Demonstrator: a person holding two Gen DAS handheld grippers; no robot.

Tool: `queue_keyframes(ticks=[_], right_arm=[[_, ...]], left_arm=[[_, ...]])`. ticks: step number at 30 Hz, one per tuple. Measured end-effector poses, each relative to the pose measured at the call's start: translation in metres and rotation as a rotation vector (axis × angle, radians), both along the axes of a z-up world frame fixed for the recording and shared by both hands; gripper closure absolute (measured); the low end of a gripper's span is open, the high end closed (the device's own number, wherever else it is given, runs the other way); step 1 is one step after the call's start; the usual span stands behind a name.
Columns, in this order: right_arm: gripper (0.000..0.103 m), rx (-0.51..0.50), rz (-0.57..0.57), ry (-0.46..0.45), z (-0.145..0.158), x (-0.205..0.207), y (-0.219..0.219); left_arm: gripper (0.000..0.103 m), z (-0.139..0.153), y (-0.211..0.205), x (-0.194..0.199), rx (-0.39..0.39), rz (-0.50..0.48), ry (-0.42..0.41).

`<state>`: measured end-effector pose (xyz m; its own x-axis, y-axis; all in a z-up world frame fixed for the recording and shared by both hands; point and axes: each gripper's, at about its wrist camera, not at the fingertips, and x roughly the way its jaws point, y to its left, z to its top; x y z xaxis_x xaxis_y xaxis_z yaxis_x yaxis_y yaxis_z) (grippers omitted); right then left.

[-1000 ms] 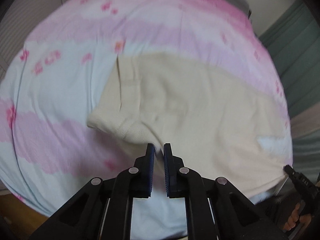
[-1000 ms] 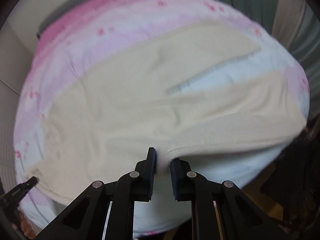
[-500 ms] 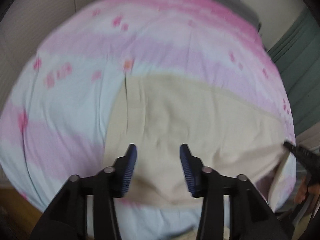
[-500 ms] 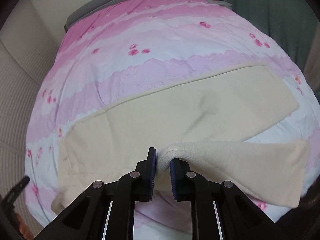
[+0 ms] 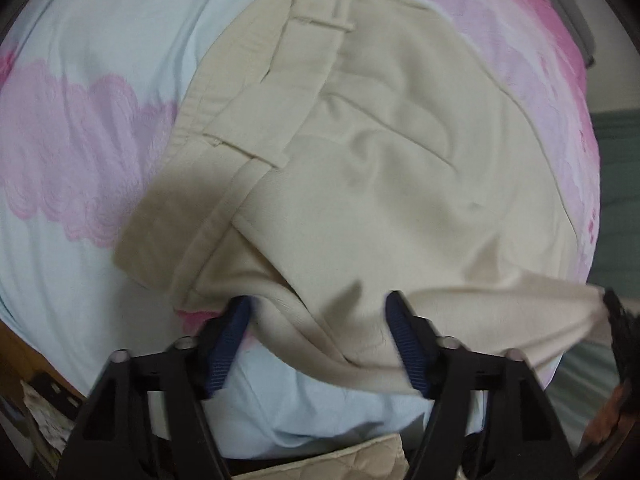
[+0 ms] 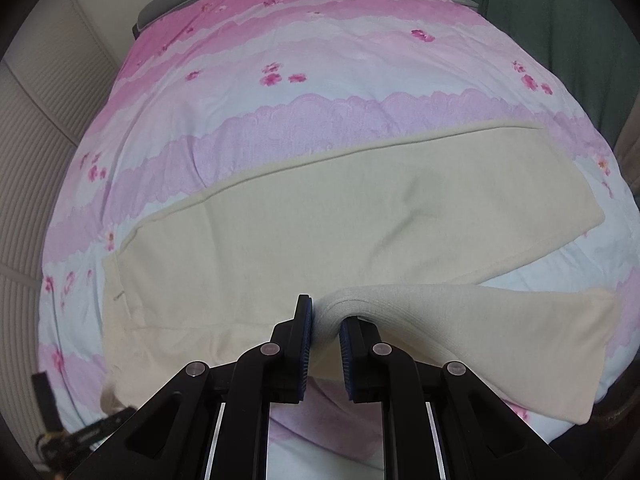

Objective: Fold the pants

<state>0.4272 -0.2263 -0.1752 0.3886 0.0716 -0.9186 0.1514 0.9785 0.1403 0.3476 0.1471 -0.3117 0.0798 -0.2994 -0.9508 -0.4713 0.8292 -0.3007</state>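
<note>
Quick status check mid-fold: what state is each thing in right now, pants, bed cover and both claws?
Pants: cream, spread on the bed, one leg flat, the near leg's edge lifted into a fold.
Left claw: jaws have just been closing, pads astride bunched cloth at the waistband end, not yet pressing.
Right claw: shut on the near leg's raised fold.
Bed cover: pink and pale blue, lying smooth under the pants.

Soft, dim indoor light. The left wrist view is motion-blurred, with a shadow at centre left on the beige cotton pants (image 5: 360, 168); the right is sharper. Fisheye bending, dark corners.
</note>
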Motion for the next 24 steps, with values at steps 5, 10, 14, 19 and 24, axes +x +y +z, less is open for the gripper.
queue_keyframes(ticks=[5, 10, 14, 19, 24], right_arm=[[0.088, -0.025, 0.025, 0.008, 0.000, -0.004, 0.004], [0.088, 0.012, -0.002, -0.006, 0.013, -0.006, -0.009], [0.088, 0.023, -0.028, -0.033, 0.025, 0.008, -0.013], [0.088, 0.001, -0.059, -0.040, 0.032, 0.064, -0.014], [0.088, -0.030, -0.007, 0.010, 0.018, 0.136, 0.000]], left_arm=[[0.091, 0.033, 0.006, 0.000, -0.007, 0.003, -0.080], [0.094, 0.107, 0.012, 0.025, 0.045, 0.012, -0.284], [0.094, 0.129, 0.015, 0.079, 0.113, 0.016, -0.377], [0.095, 0.133, 0.019, 0.138, 0.207, 0.063, -0.393], [0.095, 0.101, 0.039, 0.193, 0.238, 0.121, -0.306]])
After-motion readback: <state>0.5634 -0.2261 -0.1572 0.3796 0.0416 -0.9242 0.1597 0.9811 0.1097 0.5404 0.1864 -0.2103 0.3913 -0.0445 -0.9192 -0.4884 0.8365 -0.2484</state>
